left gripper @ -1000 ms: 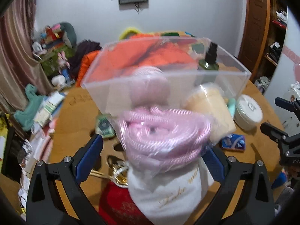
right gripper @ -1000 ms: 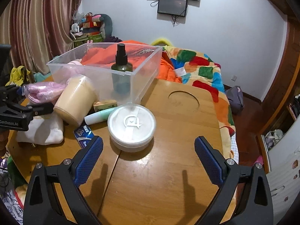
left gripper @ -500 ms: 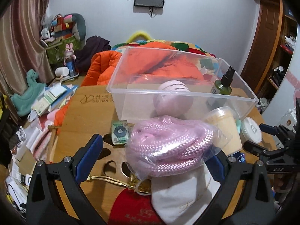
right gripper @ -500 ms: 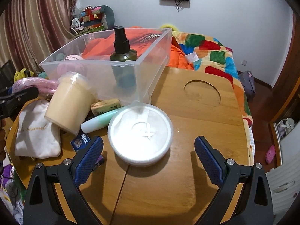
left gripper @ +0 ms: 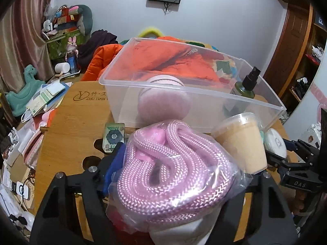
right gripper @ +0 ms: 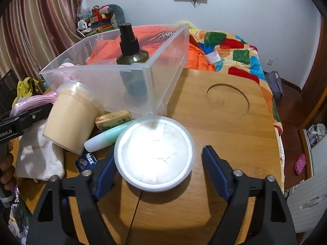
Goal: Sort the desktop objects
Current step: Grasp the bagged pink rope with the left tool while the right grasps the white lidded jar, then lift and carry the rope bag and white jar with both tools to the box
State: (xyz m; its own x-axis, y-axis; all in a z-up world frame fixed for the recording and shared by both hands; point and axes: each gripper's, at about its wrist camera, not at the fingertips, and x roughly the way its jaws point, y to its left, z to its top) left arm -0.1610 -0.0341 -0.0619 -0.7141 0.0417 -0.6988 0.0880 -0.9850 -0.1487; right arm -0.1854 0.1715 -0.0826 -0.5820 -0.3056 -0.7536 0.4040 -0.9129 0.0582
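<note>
A clear bag of pink rope (left gripper: 173, 173) lies on a white pouch (right gripper: 38, 157) at the near left of the wooden table. My left gripper (left gripper: 179, 163) is closing on the bag. Its left pad (left gripper: 114, 163) presses the bag's side, and the bag hides the right pad. A round white lidded container (right gripper: 155, 151) sits between the fingers of my right gripper (right gripper: 158, 155), whose jaws are also closing. The left pad is at the container's rim and a gap remains on the right. A clear plastic bin (left gripper: 184, 87) behind holds a green spray bottle (right gripper: 132, 57) and a pink round item (left gripper: 163, 100).
A beige tub (right gripper: 69, 120) leans on its side between bag and container. A mint tube (right gripper: 106, 136), a soap box (right gripper: 114, 119) and a blue packet (right gripper: 85, 161) lie beside it. A small green case (left gripper: 113, 136) sits left of the bin. Papers crowd the left edge.
Both pairs of jaws have narrowed. The left gripper has closed in around the rope bag, and the right has come nearer and lower over the white container.
</note>
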